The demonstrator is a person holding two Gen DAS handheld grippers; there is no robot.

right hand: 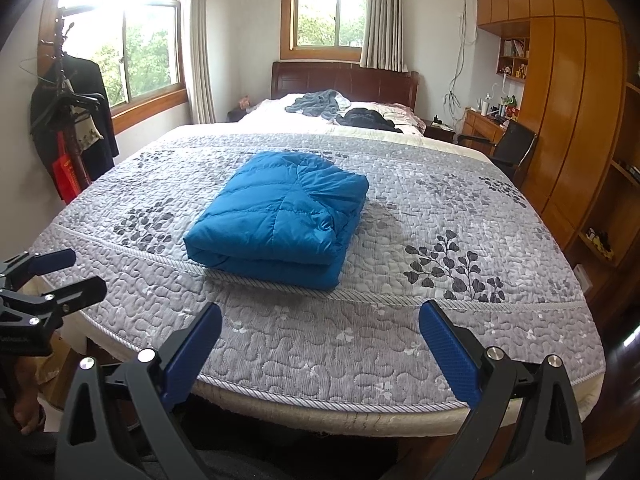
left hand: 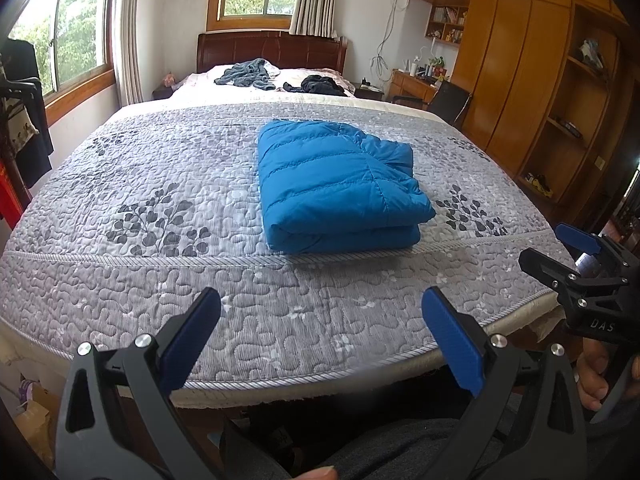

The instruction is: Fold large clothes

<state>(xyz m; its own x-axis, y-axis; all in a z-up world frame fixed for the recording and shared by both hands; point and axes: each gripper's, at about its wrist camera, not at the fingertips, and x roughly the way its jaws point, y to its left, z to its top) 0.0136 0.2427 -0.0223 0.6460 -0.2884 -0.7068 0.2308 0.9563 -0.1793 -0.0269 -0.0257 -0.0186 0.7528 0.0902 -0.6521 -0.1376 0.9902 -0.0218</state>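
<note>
The jacket (left hand: 340,188) lies folded at frame centre on the bed (left hand: 160,200). The left gripper (left hand: 320,340) and right gripper (right hand: 320,344) are both wide open, holding nothing. The puffy layers may, I think, spring apart if left unpressed.

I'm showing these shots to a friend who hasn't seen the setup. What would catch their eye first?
The bright blue puffer jacket, folded into a neat bundle, lies on the grey leaf-patterned quilt near the foot of the bed. Both claws, left and right, hang open and empty over the bed's near edge. Two dark garments lie crumpled by the headboard.
</note>
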